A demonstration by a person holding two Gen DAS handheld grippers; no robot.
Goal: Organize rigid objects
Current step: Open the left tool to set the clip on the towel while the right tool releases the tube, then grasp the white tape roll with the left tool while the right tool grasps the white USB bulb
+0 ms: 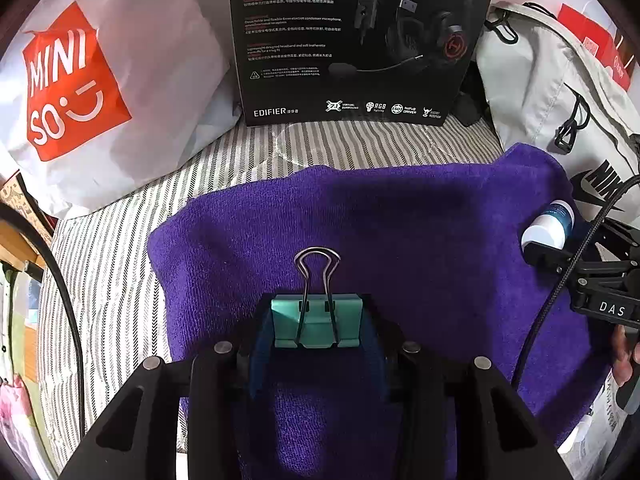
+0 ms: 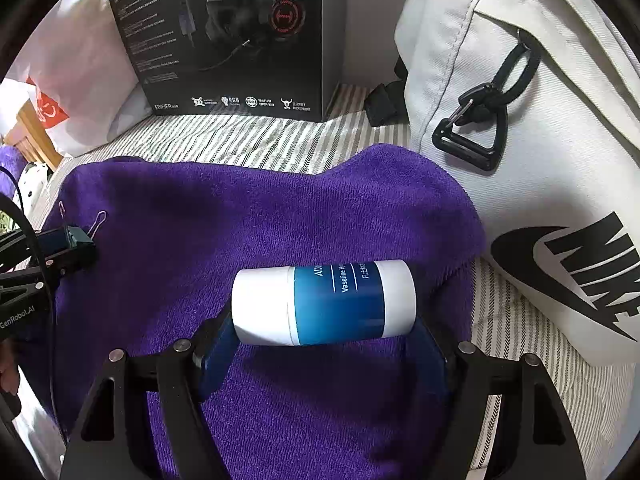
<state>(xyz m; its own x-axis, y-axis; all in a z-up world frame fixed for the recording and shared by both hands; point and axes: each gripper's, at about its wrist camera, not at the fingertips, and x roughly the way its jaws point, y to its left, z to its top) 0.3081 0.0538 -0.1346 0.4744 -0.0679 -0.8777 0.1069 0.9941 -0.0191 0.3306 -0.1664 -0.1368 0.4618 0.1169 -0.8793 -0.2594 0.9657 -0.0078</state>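
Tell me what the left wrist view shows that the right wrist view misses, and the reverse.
Left wrist only: the teal metal binder clip's body, seen close between the left gripper jaws.

Right wrist only: the white and blue Vaseline tube's label, read across the right gripper jaws.

Both: the purple terry towel, black Edifier headset box, white Nike bag.

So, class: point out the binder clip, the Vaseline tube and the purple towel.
binder clip (image 1: 316,322), left wrist view, teal body.
Vaseline tube (image 2: 338,304), right wrist view, blue label.
purple towel (image 1: 400,220), left wrist view, bare middle.
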